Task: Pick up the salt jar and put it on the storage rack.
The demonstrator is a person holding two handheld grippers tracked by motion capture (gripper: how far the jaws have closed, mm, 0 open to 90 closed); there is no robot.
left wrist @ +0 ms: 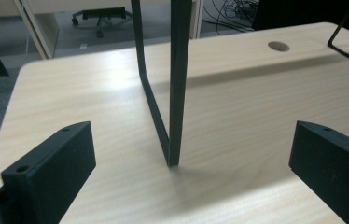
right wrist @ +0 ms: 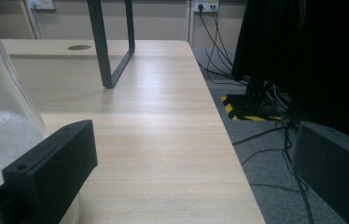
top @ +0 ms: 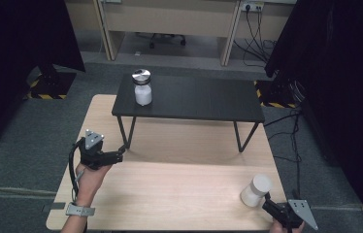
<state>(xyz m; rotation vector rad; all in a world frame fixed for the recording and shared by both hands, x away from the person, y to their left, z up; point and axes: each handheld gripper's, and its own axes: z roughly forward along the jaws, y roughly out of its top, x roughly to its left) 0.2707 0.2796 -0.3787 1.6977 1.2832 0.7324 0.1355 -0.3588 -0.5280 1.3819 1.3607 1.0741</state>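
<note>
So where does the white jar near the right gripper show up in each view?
High view: the white jar stands at the lower right on the wooden table, just ahead of the right gripper.
Left gripper view: not in it.
Right gripper view: the jar is at the left edge, beside one jaw.
Shared landmark: the black shelf's leg.

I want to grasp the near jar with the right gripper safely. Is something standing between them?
Nothing visible does. The right gripper sits just beside the white jar on the wooden table, jaws open, the jar at its left jaw in the right gripper view.
</note>
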